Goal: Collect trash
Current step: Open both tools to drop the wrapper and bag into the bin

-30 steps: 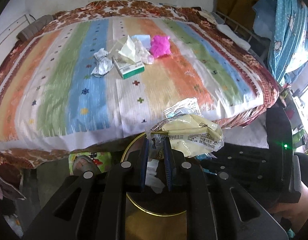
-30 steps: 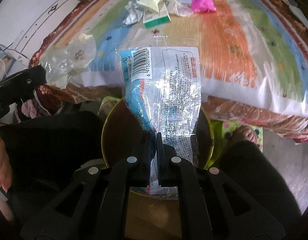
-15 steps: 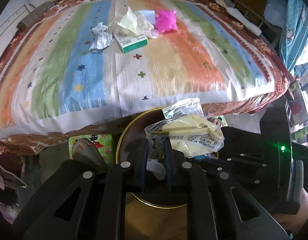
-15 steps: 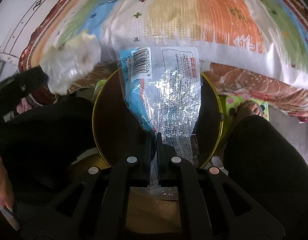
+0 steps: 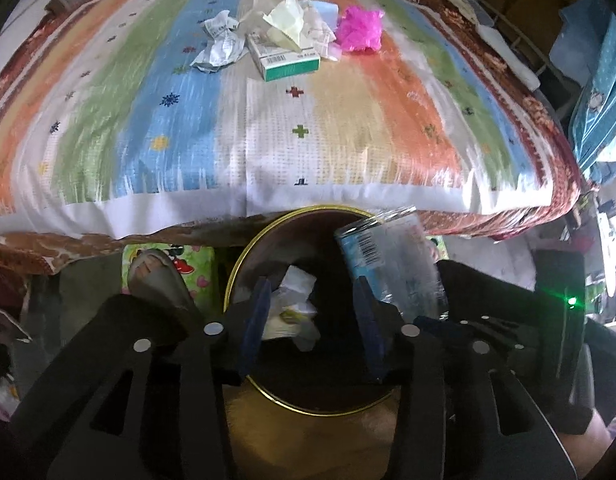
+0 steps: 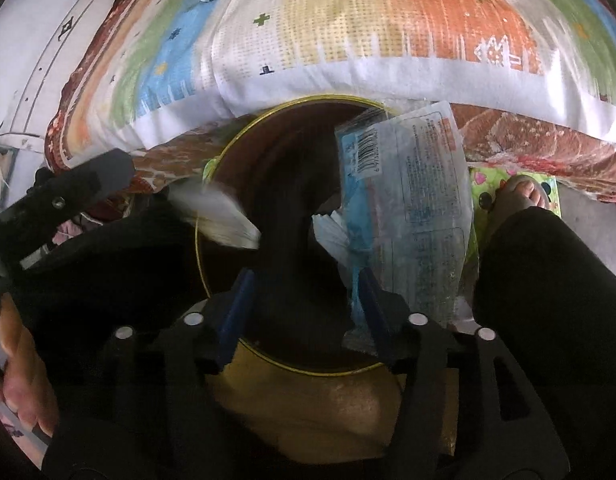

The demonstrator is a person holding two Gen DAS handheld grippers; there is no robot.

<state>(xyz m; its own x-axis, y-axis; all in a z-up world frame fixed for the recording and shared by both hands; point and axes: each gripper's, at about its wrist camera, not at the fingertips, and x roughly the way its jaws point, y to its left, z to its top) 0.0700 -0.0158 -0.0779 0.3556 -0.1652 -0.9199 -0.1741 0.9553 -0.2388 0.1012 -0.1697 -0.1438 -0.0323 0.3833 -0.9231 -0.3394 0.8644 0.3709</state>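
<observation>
Both wrappers have left the jaws, which have just been opening. The clear wrapper [image 6: 412, 208] leans on the far side of the bin's [image 5: 243, 256] rim, brushing the right gripper's [image 6: 303, 312] spread jaws. The yellow wrapper [image 6: 219, 216] drops into the bin under the left gripper [image 5: 312, 320], jaws spread too. Shake the clear one loose. More trash [image 5: 283, 40] waits on the bed [image 5: 348, 152] past the bin.
</observation>
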